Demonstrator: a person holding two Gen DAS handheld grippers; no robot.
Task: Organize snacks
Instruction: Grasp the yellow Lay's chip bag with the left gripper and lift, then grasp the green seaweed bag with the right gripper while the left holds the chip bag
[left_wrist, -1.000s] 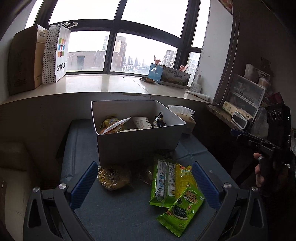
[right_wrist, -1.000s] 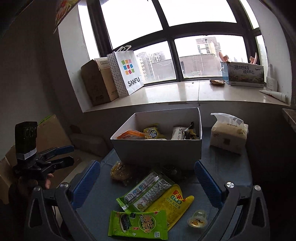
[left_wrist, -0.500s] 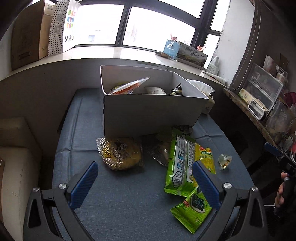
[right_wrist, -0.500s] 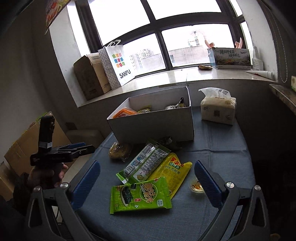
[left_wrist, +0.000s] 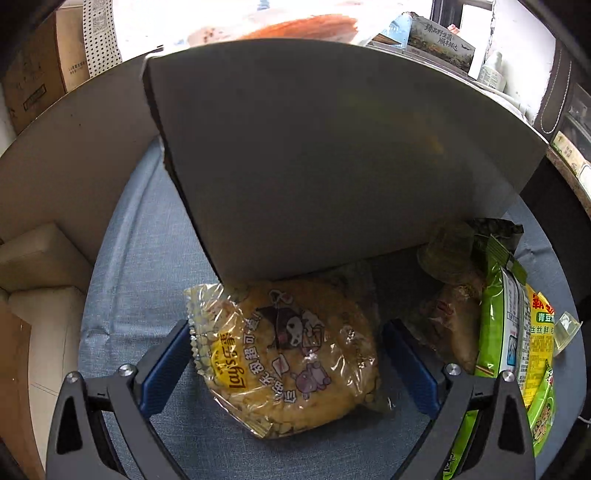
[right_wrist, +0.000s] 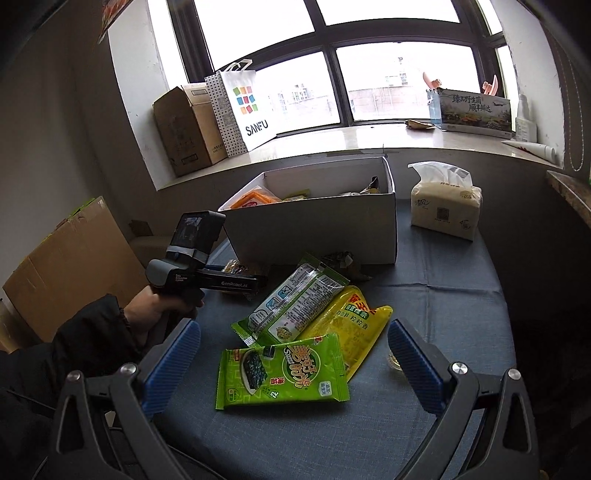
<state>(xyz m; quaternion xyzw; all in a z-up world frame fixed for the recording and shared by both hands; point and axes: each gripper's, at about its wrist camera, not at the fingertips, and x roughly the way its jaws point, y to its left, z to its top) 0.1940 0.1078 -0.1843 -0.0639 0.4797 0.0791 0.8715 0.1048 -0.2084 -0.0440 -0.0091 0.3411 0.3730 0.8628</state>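
Lay's packet (left_wrist: 291, 354) lies against box (left_wrist: 332, 155), gripper (left_wrist: 286, 363) straddling.

The box (right_wrist: 314, 225) stands on the table (right_wrist: 443, 295) before the sill (right_wrist: 369, 144), with snacks inside it. A tissue pack (right_wrist: 445, 201) sits on the table to its right, just apart. Before the box lie three packets: a long packet (right_wrist: 291, 306) overlaps the packet (right_wrist: 354, 325) to its right, and the seaweed packet (right_wrist: 282, 371) lies nearest, across both (their lower ends only). A jelly cup (right_wrist: 394, 360) sits right of them. At the box's front left corner the Lay's bag (left_wrist: 288, 354) lies against the wall, between the left gripper's (left_wrist: 291, 369) fingers. On the sill stand a carton (right_wrist: 188, 129) and bag (right_wrist: 240, 110) at left, another box (right_wrist: 472, 110) at right.
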